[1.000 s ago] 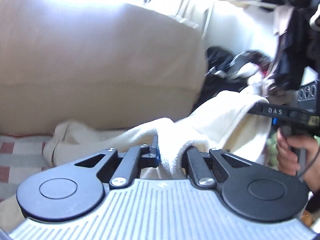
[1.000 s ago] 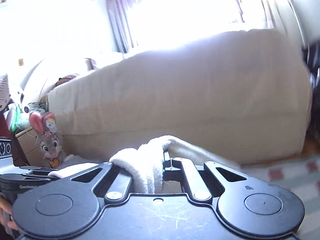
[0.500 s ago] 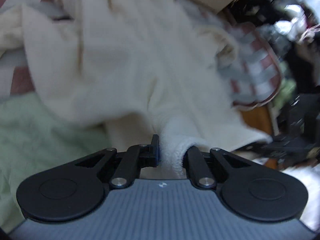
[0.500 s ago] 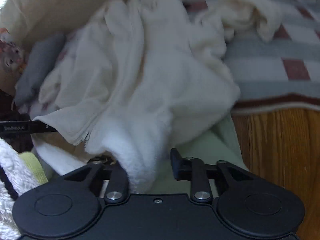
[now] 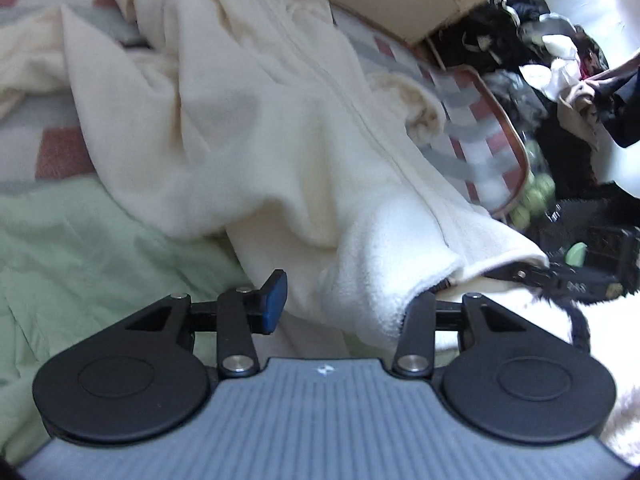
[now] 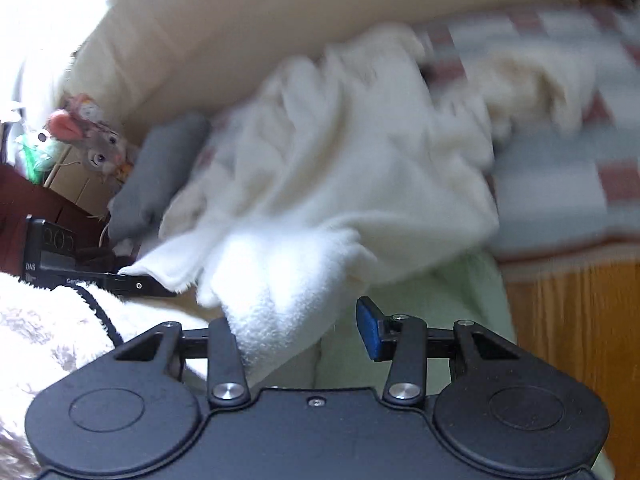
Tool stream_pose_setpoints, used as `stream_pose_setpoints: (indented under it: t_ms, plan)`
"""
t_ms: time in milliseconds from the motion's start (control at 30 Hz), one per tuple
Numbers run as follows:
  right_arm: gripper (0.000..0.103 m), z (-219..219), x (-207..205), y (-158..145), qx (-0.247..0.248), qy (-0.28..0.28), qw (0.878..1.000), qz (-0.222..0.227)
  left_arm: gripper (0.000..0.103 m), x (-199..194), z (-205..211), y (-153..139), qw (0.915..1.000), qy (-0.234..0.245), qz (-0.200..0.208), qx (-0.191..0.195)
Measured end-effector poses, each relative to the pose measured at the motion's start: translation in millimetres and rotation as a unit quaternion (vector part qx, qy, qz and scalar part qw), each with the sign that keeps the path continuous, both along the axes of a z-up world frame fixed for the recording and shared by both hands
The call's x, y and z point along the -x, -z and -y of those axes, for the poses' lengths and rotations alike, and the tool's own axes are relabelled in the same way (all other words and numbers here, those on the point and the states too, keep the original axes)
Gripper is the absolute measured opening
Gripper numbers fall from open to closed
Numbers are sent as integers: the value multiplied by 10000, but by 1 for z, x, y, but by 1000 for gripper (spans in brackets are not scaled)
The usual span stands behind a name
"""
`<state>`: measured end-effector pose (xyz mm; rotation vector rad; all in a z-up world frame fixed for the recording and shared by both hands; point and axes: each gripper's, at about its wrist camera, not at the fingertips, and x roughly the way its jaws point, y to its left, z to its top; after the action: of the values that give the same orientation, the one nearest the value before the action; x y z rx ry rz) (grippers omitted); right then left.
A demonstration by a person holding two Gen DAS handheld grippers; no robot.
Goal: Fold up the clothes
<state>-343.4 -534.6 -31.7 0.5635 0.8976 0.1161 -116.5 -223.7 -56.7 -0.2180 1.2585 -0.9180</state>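
A cream fleece jacket (image 5: 256,120) with a zip down its front lies spread on a checked blanket (image 5: 60,148), its hem toward me. My left gripper (image 5: 348,308) is open; the hem lies loose between its jaws and drapes over the right finger, while the blue-padded left finger (image 5: 274,306) stands free. In the right wrist view the same jacket (image 6: 352,168) appears blurred. My right gripper (image 6: 296,328) is open too, with fleece resting on its left finger and its blue pad (image 6: 368,330) bare. Each gripper shows at the edge of the other's view.
A pale green sheet (image 5: 88,248) lies under the hem. A beige cushion (image 6: 280,12) backs the blanket. A plush rabbit (image 6: 92,140) and a grey pillow (image 6: 160,176) sit at the left. Dark clothes (image 5: 540,52) are piled at the right. Orange wood (image 6: 572,340) runs below the blanket edge.
Both grippers were shut on the jacket's hem and held it up; they swung down over the blanket, the jacket now lies flat, and both jaws have opened and let go.
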Motion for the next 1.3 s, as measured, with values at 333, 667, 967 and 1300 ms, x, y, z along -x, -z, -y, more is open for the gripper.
stream_pose_setpoints:
  t_ms: [333, 667, 967, 1300]
  plan:
    - [52, -19, -63, -5, -41, -348, 9993, 124, 23, -29, 25, 23, 9958, -732, 464, -299]
    - [61, -1, -22, 31, -267, -431, 9984, -255, 27, -32, 16, 60, 9926, -1011, 381, -559]
    - [61, -2, -66, -1, -1546, -375, 9821, 1012, 24, 15, 34, 44, 9965, 563, 78, 611]
    - [62, -104, -207, 74, 85, -1993, 9740, -1071, 37, 12, -32, 2, 9966, 481, 375, 552]
